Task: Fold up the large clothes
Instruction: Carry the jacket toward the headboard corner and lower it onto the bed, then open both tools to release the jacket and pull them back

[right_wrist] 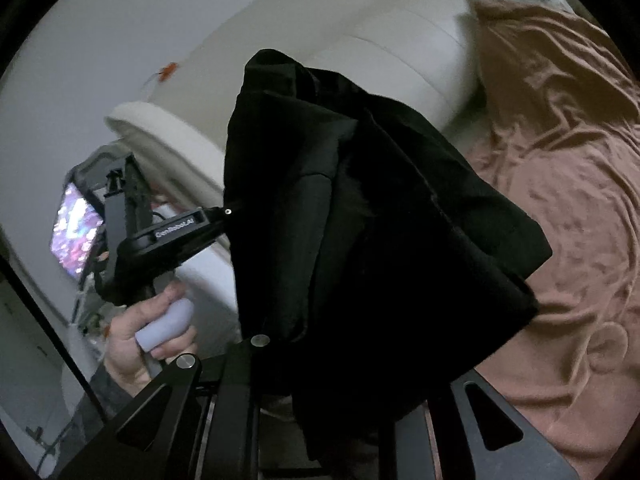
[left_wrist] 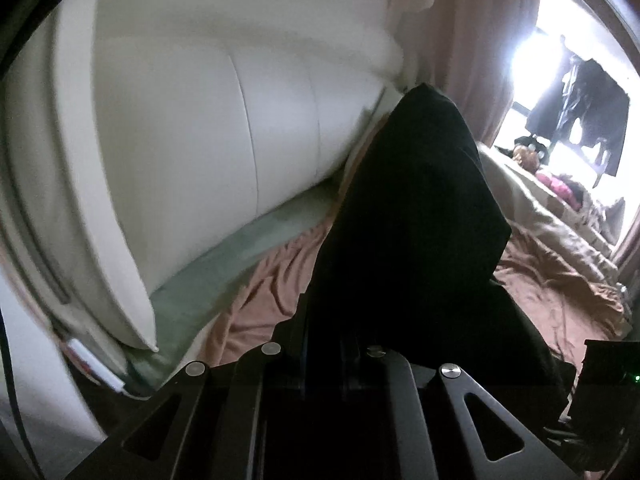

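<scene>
A large black garment (left_wrist: 412,208) hangs bunched in the air over the bed, held up by both grippers. In the left wrist view it drapes over my left gripper (left_wrist: 332,348) and hides the fingertips. The right wrist view shows my left gripper (right_wrist: 225,213) from the side, held by a hand (right_wrist: 132,340), its tips pinched shut on the edge of the black garment (right_wrist: 360,220). The cloth also falls over my right gripper (right_wrist: 332,364), covers its fingers, and rises from between them, so it looks gripped there too.
A wrinkled pinkish-brown bed sheet (right_wrist: 560,200) lies below and to the right. A white padded headboard (left_wrist: 200,140) stands close on the left above a green strip of bedding (left_wrist: 240,252). Rumpled blankets (left_wrist: 560,232) and a bright window (left_wrist: 560,60) with dark hanging clothes are at the far right.
</scene>
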